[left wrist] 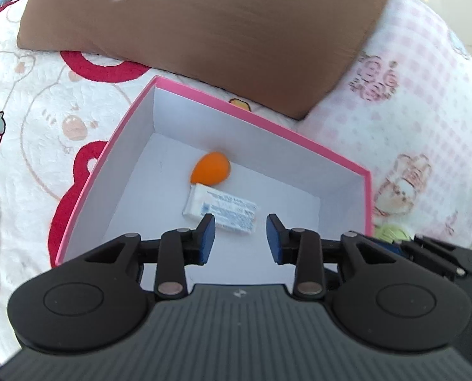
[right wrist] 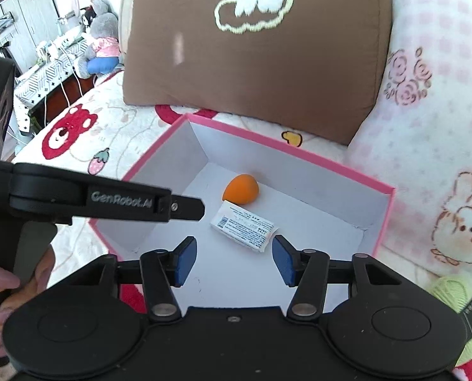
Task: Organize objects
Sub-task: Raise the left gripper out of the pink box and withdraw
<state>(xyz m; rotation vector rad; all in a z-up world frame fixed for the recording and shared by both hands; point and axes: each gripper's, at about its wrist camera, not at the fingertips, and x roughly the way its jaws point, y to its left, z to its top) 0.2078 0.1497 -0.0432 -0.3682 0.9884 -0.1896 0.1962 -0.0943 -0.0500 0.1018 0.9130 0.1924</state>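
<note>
A pink box with a white inside [left wrist: 267,127] [right wrist: 299,150] lies on the bed. In it are an orange egg-shaped sponge [left wrist: 210,169] [right wrist: 240,189] and a white packet with blue print [left wrist: 223,210] [right wrist: 245,227], touching each other. My left gripper [left wrist: 239,238] is open and empty, just above the box's near part, its fingertips close to the packet. My right gripper [right wrist: 234,262] is open and empty over the box's near edge. The left gripper's body [right wrist: 93,200] shows from the side at the left of the right wrist view.
A brown cushion with a cloud design [left wrist: 204,25] [right wrist: 258,47] leans behind the box. A pink-checked pillow [left wrist: 410,95] [right wrist: 433,95] lies to the right. A green yarn ball [right wrist: 455,298] [left wrist: 390,233] sits at the right. A plush toy [right wrist: 99,41] and a side table are far left.
</note>
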